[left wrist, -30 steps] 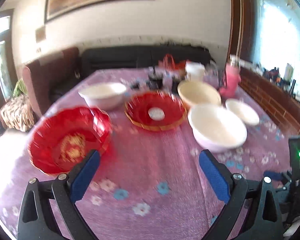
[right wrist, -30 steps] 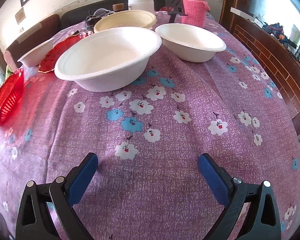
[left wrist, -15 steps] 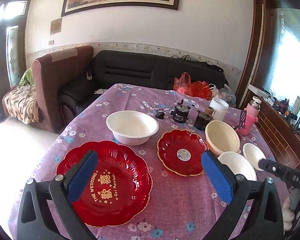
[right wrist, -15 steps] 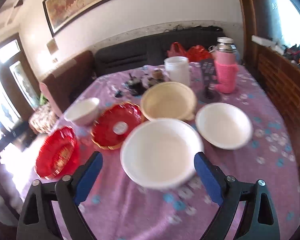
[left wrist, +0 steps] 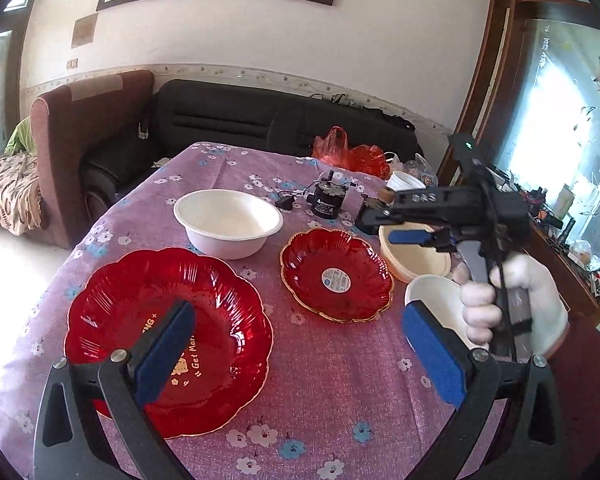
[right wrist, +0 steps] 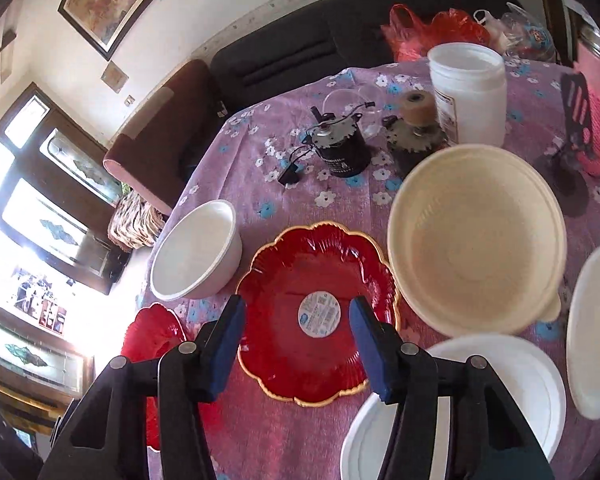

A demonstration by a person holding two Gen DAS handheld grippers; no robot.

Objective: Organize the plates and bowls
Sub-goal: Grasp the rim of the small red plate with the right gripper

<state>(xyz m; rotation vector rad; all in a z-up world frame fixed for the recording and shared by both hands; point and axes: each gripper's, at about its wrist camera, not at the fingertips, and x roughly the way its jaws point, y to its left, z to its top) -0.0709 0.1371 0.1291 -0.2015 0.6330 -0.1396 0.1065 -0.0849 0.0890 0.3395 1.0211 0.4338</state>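
While the right gripper hangs above the small red plate with its jaws closing and nothing yet between the blue pads, the left gripper is held wide open and empty over the near edge of the purple flowered tablecloth. From the left wrist view, the large red plate lies at about seven o'clock on the table, partly behind the left blue pad. A white bowl sits at eleven o'clock from it, well apart from the small red plate at the centre. At two o'clock of that small plate rests the cream bowl, nearly touching its rim. Two more white bowls crowd the four o'clock side. A gloved hand grips the right tool's handle. Beyond, a black motor and a white jar stand at twelve o'clock.
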